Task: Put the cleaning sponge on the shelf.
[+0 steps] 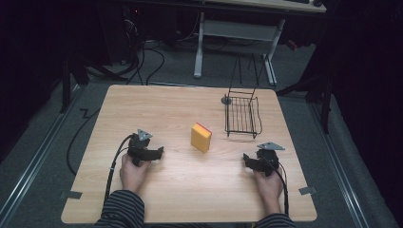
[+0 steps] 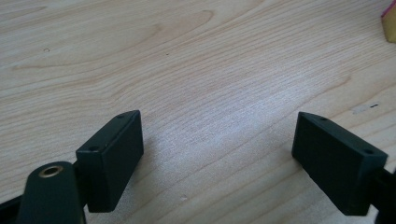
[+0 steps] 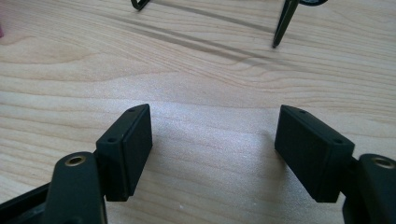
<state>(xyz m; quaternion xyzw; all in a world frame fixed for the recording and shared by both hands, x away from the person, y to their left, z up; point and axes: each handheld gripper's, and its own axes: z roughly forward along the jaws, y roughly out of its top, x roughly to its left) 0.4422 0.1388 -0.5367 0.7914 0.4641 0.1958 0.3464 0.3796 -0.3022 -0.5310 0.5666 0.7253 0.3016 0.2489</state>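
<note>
Wooden table (image 1: 142,109); floor cables (image 1: 151,59); white desk frame (image 1: 237,31).

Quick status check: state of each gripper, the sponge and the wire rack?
left gripper: open, nothing between jaws, low over table
right gripper: open, nothing between jaws, low over table
yellow sponge: standing on edge mid-table, untouched
wire rack: upright on table, empty

The yellow sponge (image 2: 390,22) is getting cropped by my left gripper view's edge. My right gripper view is cutting off the wire rack (image 3: 285,21), showing just its feet.
</note>
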